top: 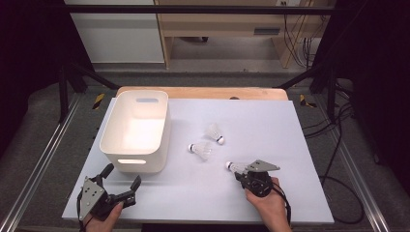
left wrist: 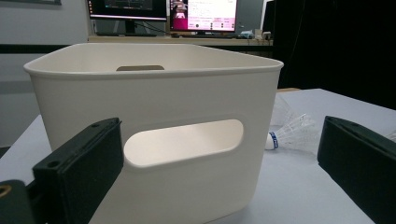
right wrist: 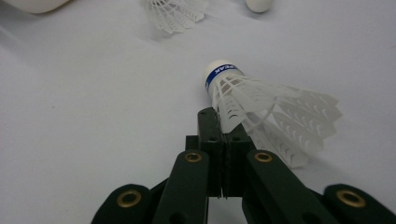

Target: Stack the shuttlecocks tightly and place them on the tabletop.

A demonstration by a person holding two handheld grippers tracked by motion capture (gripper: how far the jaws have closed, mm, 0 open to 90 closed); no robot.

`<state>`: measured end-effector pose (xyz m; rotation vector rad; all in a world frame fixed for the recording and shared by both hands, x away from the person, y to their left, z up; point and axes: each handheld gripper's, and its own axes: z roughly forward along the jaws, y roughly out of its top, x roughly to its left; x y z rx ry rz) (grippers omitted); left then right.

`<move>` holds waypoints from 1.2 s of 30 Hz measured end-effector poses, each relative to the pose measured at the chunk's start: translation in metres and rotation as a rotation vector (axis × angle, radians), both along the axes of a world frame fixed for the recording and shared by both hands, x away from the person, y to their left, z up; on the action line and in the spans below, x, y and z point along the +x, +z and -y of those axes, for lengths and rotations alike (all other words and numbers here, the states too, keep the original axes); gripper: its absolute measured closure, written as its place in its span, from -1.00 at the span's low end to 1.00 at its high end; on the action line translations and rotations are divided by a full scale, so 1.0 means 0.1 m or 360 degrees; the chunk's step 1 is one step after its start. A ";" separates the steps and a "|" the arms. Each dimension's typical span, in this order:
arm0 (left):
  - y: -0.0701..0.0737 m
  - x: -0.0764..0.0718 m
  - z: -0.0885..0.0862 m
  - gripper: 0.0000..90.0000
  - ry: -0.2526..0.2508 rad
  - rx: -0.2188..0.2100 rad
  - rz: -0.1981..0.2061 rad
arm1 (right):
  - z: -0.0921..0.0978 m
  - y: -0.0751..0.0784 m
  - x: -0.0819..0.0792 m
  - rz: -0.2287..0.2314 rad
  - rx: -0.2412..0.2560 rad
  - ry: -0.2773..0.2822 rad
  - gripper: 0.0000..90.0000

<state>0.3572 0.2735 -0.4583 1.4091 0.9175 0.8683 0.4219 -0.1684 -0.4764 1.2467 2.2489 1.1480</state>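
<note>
Right gripper (right wrist: 223, 122) pinches a feathered shuttlecock (right wrist: 271, 109), blue band reading "PEAK"; left gripper (top: 122, 180) gapes wide, smooth white bin (top: 137, 130) at twelve o'clock.

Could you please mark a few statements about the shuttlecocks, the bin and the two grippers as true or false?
1. The right gripper is shut on a shuttlecock. True.
2. The left gripper holds the white bin. False: its jaws stand open, short of the bin.
3. Two shuttlecocks lie inside the bin. False: the two loose shuttlecocks lie on the table beside it.
4. The bin stands upright. True.
</note>
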 end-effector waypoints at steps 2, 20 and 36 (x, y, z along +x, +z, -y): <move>0.00 0.00 0.00 -0.99 0.0001 0.0003 0.0000 | 0.01 0.03 0.03 -0.0003 0.0007 0.0025 1.00; -0.01 0.03 -0.02 -0.99 -0.0002 -0.0014 -0.0010 | -0.24 0.13 0.51 0.0059 0.0033 0.0257 1.00; -0.02 0.05 -0.02 -0.99 -0.0028 0.0002 -0.0010 | -0.36 0.15 0.63 0.0106 0.0004 0.0348 1.00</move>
